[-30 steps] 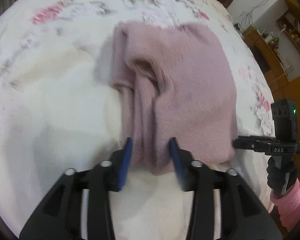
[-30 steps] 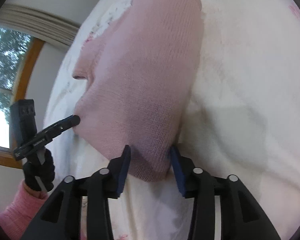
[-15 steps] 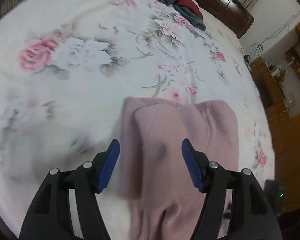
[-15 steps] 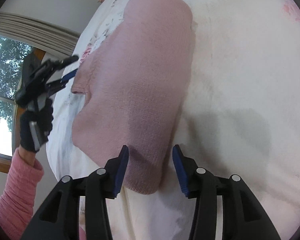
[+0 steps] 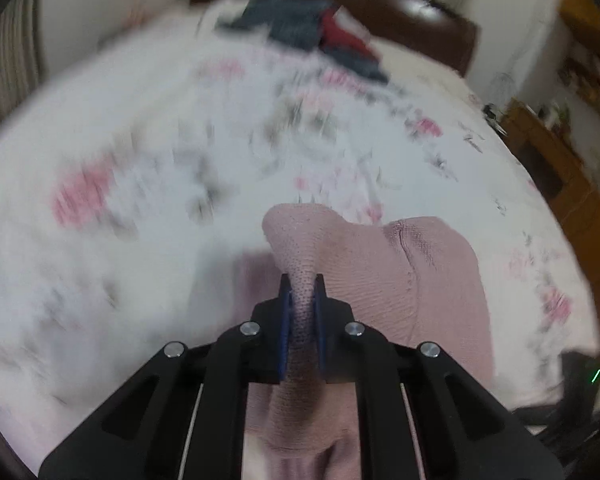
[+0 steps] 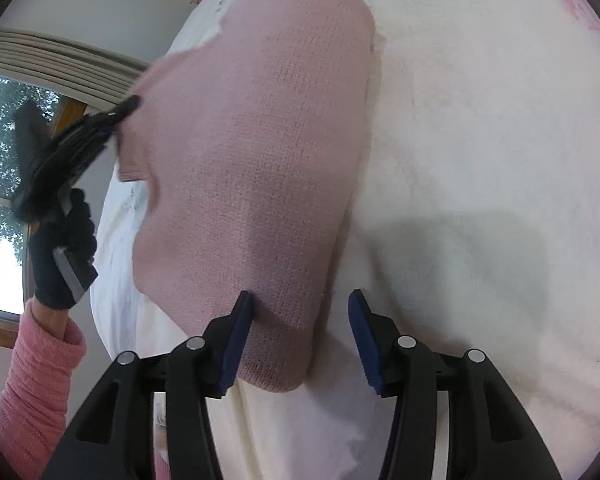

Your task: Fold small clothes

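My left gripper point(image 5: 302, 298) now has its jaws clenched on a pinch of the pink knit garment point(image 5: 384, 280), where half a second ago they stood wide apart above it; the blue pads point(image 5: 286, 320) squeeze a narrow ridge of knit that rises into a raised hump just beyond them. My right gripper point(image 6: 300, 322) has let go: its jaws stand released, wider than a second ago, straddling the near corner of the garment point(image 6: 268, 152), one pad touching the cloth and the other clear of it. From that side I see the far-left edge of the knit lifted off the bed point(image 6: 480, 160) by the left gripper point(image 6: 120, 114), held in a black-gloved hand point(image 6: 60, 256) with a pink sleeve point(image 6: 32, 384). The rest of the garment lies flat on the floral bedspread point(image 5: 140, 184), with a pile of dark clothes point(image 5: 312, 36) well apart near the headboard. I judge this as the start of a fold: the left side carries its edge across while the right end stays put as the anchor.
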`<action>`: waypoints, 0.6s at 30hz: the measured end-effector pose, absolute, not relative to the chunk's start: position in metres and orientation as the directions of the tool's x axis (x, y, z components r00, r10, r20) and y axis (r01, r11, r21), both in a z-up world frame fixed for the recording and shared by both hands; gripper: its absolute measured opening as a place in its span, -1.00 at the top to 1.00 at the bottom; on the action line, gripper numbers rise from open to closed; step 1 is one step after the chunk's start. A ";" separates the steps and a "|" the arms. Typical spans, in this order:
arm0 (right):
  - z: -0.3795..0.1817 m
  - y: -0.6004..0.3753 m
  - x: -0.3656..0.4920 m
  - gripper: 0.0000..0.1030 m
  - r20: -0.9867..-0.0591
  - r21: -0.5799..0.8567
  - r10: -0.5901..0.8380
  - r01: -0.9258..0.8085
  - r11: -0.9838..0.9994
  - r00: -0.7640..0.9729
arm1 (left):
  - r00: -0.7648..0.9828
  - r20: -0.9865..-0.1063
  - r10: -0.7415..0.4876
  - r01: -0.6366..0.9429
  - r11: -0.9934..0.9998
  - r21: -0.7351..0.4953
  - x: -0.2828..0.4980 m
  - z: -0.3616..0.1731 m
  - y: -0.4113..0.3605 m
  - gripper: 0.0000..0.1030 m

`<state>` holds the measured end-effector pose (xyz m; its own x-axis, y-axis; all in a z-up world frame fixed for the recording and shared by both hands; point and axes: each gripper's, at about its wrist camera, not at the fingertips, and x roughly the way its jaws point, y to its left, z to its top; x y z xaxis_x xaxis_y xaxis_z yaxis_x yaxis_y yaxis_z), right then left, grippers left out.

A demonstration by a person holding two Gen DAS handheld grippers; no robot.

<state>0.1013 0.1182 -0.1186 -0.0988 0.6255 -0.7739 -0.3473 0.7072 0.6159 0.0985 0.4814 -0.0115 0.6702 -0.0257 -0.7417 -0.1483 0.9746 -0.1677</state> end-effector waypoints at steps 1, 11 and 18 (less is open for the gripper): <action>-0.119 0.119 0.101 0.00 -0.775 0.614 0.624 -0.351 0.707 -0.099 | 0.650 -0.759 -0.037 -0.147 0.974 -0.173 0.101 -0.017 0.485 0.83; -0.113 0.124 0.101 0.00 -0.785 0.600 0.612 -0.371 0.709 -0.099 | 0.513 -0.850 -0.121 -0.251 0.925 -0.284 0.110 -0.078 0.516 0.73; -0.100 0.114 0.102 -0.06 -0.778 0.600 0.625 -0.366 0.711 -0.063 | 0.517 -0.807 -0.284 -0.238 0.858 -0.455 0.081 -0.064 0.527 -0.16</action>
<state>0.1021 0.1145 -0.0997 -0.0632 0.6247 -0.7783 -0.3664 0.7109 0.6003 0.0808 0.5273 -0.0638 0.5172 -0.2843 -0.8073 -0.2383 0.8581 -0.4549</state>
